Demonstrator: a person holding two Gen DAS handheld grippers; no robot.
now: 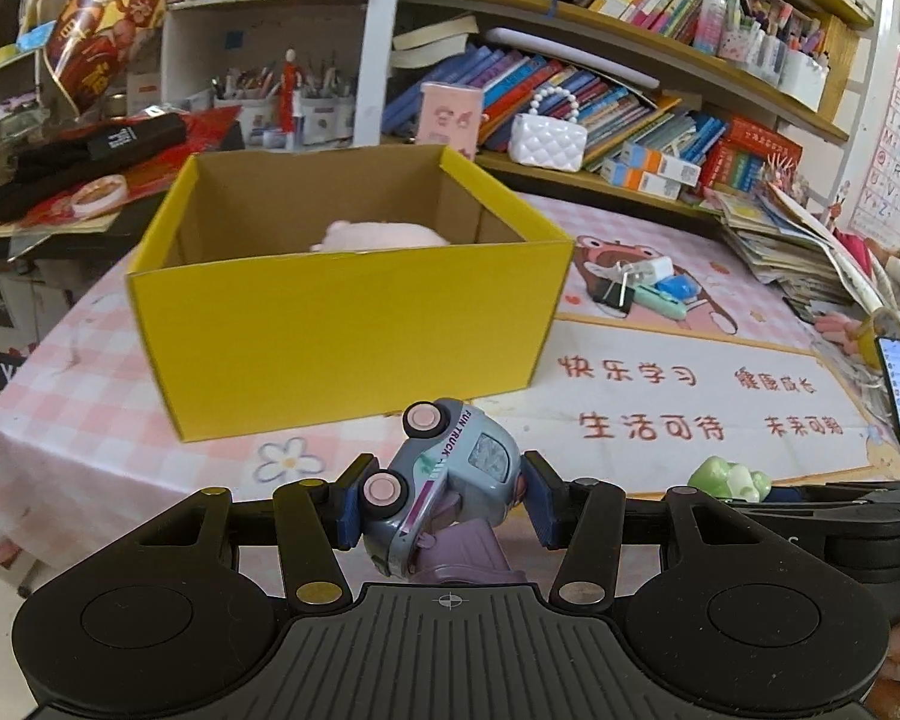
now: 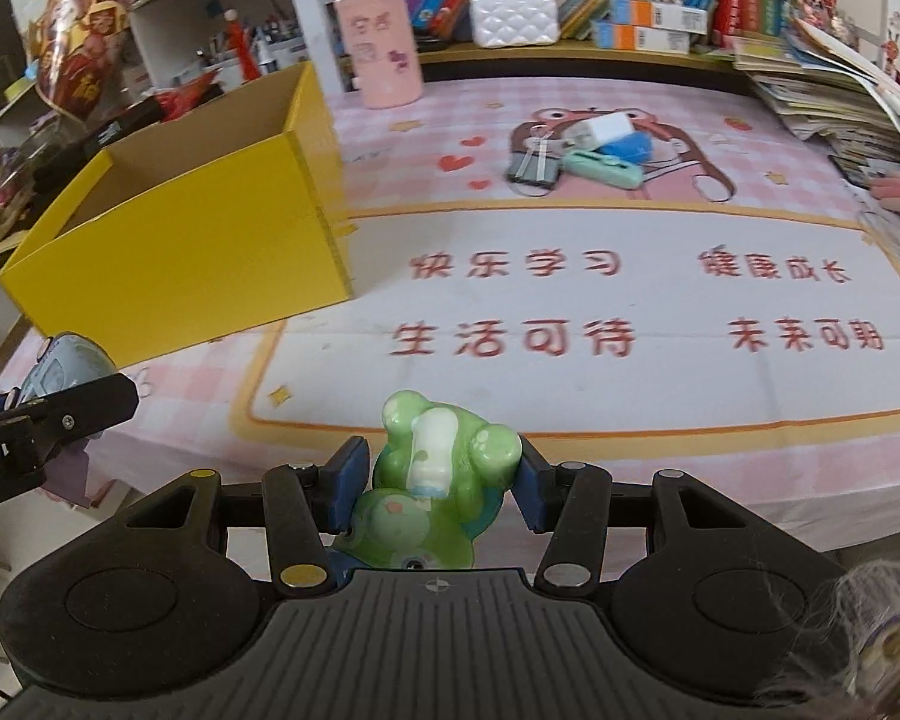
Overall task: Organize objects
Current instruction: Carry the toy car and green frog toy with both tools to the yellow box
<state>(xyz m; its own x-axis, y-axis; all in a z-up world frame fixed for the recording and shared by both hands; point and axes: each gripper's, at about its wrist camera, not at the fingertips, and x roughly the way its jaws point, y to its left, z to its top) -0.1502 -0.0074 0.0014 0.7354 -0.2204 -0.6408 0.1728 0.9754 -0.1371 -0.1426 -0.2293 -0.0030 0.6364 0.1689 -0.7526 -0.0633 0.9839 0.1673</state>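
**Both grippers carrying toys toward the yellow box**

The left gripper (image 1: 444, 504) is clamping a small grey-blue toy truck (image 1: 444, 480) between its blue pads, low in the centre of the left wrist frame. The truck is sitting tipped on its side, pink wheels facing left and its nose pointing up, with a purple part tucked beneath it; the pads are pressing on its underside and roof, which probably gives the flattest surfaces to squeeze. It is hanging in front of the yellow cardboard box (image 1: 348, 324), which is filling the middle of the frame with its open top facing up. Something soft and pink (image 1: 384, 235) is already lying inside, near the back wall, suggesting the box is serving as the collecting bin.

The right gripper (image 2: 441, 480) is squeezing a glossy green figurine (image 2: 432, 492), apparently a frog or bear shape with a white patch, at the bottom centre of the right wrist frame. It is hovering above the pink printed table mat (image 2: 570, 372), with the box standing off toward the upper left.

Further back on the mat, right of the box, a small cluster is waiting: a binder clip (image 1: 615, 294), a white charger (image 1: 651, 269) and a mint-green case (image 1: 660, 300). Judging by this, sorting is partway done.
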